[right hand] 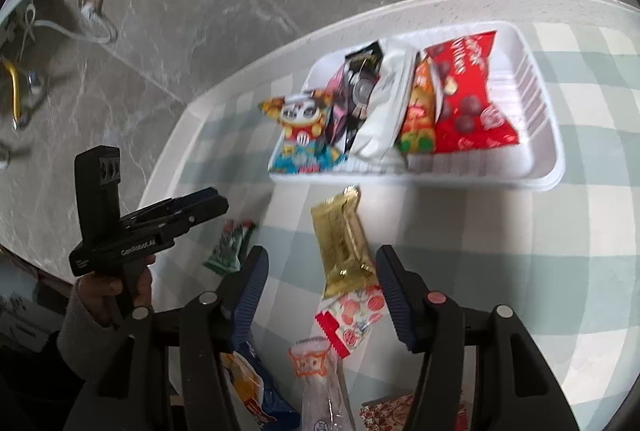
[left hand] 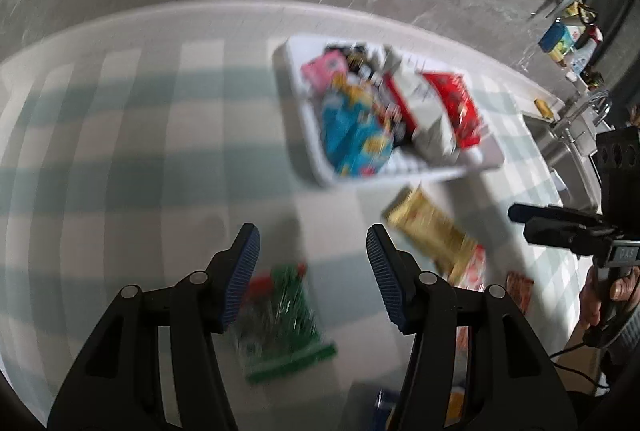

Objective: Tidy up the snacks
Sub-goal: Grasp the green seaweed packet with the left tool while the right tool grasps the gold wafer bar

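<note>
1. Grey marbled floor surrounds a table [right hand: 580,231] covered with a pale green-and-white check cloth. A white tray [right hand: 540,135] stands near the far edge of the table and already carries several snack packets, packed side by side.
2. Loose packets lie on the cloth on the near side of the tray: a gold packet [right hand: 342,243], a green packet [right hand: 230,247], a red-and-white packet [right hand: 354,315] and others at the near edge.
3. Right tongs [right hand: 320,295]: jaws apart, nothing between the pads. The gold packet lies just ahead of them, between the lines of the 2 fingers.
4. Gold packet, long axis: it runs from the near edge toward the tray, slightly tilted, roughly in line with the right tongs. Its far end points at the tray's near wall; its near end overlaps the red-and-white packet.
5. Left tongs [left hand: 314,271]: jaws apart, empty. The green packet [left hand: 280,315] lies directly below them; this view is blurred.
6. Judgement: the right hand is nearer the gold packet, the left nearer the green one. A grip across the gold packet's short width appears suitable.
</note>
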`<state>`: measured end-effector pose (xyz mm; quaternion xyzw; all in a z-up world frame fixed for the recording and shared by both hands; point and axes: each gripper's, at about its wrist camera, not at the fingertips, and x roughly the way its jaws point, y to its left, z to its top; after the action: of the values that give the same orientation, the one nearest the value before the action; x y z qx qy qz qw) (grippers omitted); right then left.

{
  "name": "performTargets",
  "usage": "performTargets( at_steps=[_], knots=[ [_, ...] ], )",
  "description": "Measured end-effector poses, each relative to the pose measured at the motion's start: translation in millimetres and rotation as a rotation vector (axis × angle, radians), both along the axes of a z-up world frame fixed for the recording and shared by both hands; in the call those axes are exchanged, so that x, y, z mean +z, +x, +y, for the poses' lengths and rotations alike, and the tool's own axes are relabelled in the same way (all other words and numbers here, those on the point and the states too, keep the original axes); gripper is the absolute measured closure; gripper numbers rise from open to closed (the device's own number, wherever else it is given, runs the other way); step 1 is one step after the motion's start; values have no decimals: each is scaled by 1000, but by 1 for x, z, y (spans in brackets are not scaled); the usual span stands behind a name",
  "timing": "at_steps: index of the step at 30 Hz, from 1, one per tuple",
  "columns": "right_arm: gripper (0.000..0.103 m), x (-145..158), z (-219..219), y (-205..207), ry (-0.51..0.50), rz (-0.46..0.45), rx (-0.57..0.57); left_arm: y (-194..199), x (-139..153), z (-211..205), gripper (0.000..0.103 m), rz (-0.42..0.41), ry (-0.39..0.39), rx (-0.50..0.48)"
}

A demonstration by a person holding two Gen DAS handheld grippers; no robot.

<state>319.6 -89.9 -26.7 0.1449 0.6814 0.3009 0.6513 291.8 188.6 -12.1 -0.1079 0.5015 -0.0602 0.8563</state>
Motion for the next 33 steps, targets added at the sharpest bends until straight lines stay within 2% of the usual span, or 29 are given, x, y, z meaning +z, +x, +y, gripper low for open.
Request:
performTargets(
  at_steps=[4,10,24,33],
  knots=[
    [43,-2,15,-9,-32,-11,56,-23,-17,3,49,45,12,23],
    [43,-12,36,-14,-98,-35,139,-36,-31,7,49,75,16,43],
    [41,-35,67,-23,-232,-105,307,-31,-44,11,46,120,15,73],
    [41,-42,71,-18,-260,-114,324,-29,-47,-3,46,128,66,58]
  ],
)
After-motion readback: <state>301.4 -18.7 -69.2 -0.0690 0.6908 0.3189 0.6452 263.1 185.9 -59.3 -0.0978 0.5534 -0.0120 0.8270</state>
